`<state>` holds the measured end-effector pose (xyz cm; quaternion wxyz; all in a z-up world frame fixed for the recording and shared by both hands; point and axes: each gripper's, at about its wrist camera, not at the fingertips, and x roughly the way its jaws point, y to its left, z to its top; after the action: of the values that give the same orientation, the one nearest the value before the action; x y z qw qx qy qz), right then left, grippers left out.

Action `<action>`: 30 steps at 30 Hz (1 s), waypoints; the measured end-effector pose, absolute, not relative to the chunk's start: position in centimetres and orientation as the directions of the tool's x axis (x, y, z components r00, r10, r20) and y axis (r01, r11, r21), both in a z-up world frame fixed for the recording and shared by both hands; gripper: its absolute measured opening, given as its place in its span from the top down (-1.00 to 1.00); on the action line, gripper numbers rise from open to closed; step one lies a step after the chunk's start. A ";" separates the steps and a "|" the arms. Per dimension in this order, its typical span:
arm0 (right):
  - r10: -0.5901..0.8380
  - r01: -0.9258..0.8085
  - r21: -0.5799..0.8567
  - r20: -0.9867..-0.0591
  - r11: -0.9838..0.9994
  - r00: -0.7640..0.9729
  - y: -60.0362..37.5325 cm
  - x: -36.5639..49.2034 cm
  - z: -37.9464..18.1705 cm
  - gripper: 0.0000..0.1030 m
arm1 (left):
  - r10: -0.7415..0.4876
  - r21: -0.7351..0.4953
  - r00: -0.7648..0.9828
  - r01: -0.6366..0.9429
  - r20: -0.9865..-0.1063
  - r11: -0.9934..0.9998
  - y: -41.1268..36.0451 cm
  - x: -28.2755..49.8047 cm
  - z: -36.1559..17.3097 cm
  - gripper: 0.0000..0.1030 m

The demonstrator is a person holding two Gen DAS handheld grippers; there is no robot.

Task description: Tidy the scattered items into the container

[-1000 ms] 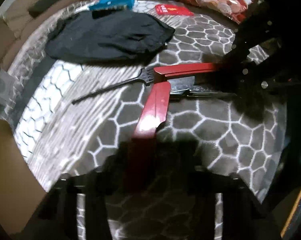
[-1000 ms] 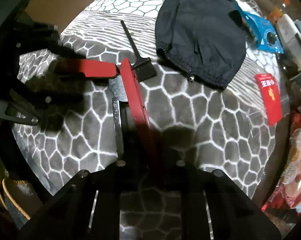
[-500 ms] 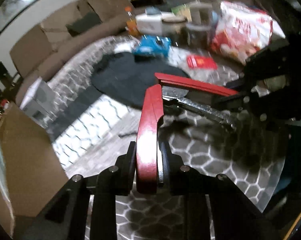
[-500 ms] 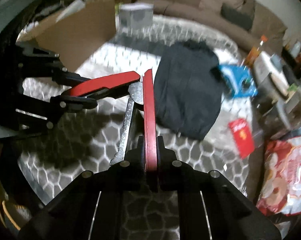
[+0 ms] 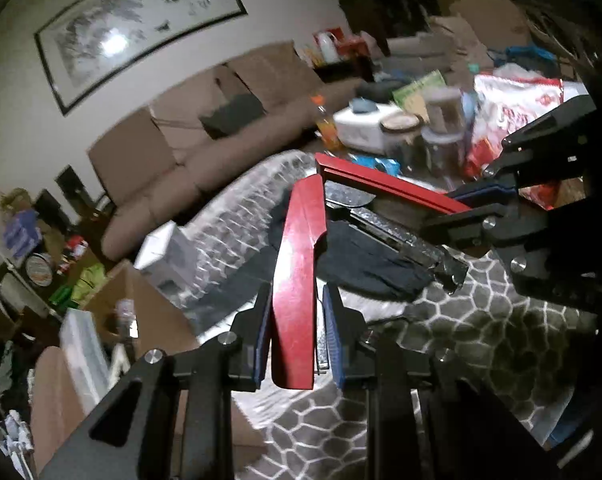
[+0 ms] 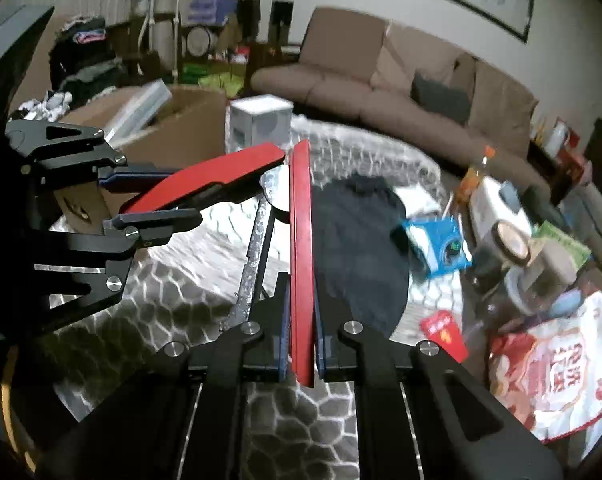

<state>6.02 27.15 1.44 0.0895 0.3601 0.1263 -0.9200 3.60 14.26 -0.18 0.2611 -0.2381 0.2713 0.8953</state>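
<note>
A red-handled tool with metal blades, like large shears, is held in the air by both grippers. My left gripper (image 5: 299,340) is shut on one red handle (image 5: 297,264). My right gripper (image 6: 301,340) is shut on the other red handle (image 6: 303,248). The metal blades (image 5: 397,236) hang between them and also show in the right wrist view (image 6: 257,248). An open cardboard box (image 6: 157,128) stands at the left, holding a clear plastic item. A black garment (image 6: 357,248), a blue packet (image 6: 437,244) and a red envelope (image 6: 445,330) lie on the patterned cover below.
Jars, a bottle (image 6: 475,176) and a white appliance (image 6: 497,208) crowd the right side, with a red-and-white snack bag (image 6: 557,368). A small white box (image 6: 261,122) stands beyond the cover. A brown sofa (image 6: 381,80) runs along the wall.
Both grippers have lifted the red-handled tool off the patterned cover and tilted up, so the room and sofa now show. The black brush has dropped out of view.
</note>
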 end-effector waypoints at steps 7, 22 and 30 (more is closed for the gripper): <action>-0.085 0.246 -0.190 -0.601 -0.951 -0.795 24.7 6.7 4.7 0.81 | 0.336 0.365 -0.801 -0.543 -0.496 -0.756 11.7 4.7 2.7 0.54; -0.146 0.277 -0.176 -0.529 -0.945 -0.836 21.4 9.1 8.0 0.81 | 0.299 0.379 -0.862 -0.459 -0.410 -0.803 9.0 7.6 6.2 0.54; -0.193 0.300 -0.203 -0.423 -0.932 -0.885 17.7 10.7 13.0 0.81 | 0.251 0.357 -0.928 -0.341 -0.275 -0.870 5.3 9.9 10.9 0.54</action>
<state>10.66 17.66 12.95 0.1281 0.2023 0.1326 -0.9618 9.91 5.32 10.85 0.1542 -0.1107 0.2036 0.9605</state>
